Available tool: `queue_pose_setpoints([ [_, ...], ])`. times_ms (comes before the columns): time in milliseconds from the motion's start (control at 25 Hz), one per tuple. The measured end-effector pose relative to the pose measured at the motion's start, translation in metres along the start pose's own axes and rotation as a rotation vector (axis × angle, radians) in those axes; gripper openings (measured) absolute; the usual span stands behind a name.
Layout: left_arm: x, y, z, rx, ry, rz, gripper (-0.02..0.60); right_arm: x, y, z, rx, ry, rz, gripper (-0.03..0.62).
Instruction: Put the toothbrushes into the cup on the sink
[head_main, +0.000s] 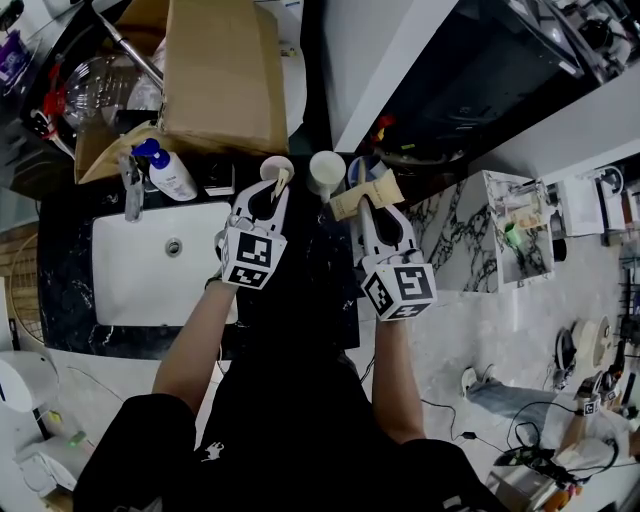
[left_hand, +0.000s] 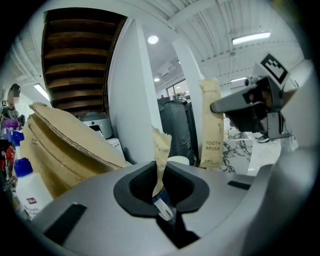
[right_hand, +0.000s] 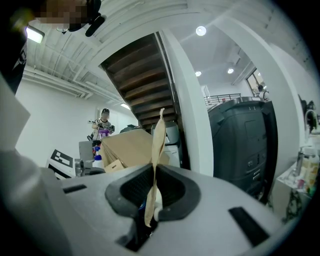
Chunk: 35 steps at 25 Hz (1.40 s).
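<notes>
— Black counter (head_main: 300, 290) beside the white sink (head_main: 140, 290); two cups (head_main: 326, 172) stand just ahead of both grippers.
— Left gripper view?
— Left gripper (left_hand: 164, 207) clamps a wrapped toothbrush (left_hand: 161, 147) upright, with a cup close behind.
— Right gripper view?
— Right gripper (right_hand: 150, 212) pinches a second toothbrush (right_hand: 157, 145), also upright.

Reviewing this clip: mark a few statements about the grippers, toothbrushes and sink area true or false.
1. The left gripper is shut on a wrapped toothbrush. True.
2. The right gripper is open and empty. False: it is shut on a second wrapped toothbrush.
3. In the left gripper view, that second packet reads "TOOTH BRUSH". True.
4. The blue-topped pump bottle stands right of the sink basin. False: it stands at the basin's back left corner.
</notes>
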<state>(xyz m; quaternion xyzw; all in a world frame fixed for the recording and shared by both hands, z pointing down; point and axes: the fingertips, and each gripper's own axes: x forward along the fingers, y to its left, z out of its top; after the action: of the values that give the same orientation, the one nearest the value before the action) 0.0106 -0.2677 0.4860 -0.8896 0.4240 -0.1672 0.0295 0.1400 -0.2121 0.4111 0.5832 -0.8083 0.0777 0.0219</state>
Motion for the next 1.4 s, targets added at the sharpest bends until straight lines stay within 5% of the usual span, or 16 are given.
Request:
queue_pose_setpoints([
  [840,-0.002,-0.006,-0.015,0.004,0.037,-0.007,0.109,-0.014,-0.002,0.004,-0.012,-0.008,-0.026,0.025],
  [1400,-0.04,-0.001,-0.003,-0.031,-0.008,0.045,0.035,-0.012,-0.007,0.023,-0.035,-0.045,-0.021,0.025],
])
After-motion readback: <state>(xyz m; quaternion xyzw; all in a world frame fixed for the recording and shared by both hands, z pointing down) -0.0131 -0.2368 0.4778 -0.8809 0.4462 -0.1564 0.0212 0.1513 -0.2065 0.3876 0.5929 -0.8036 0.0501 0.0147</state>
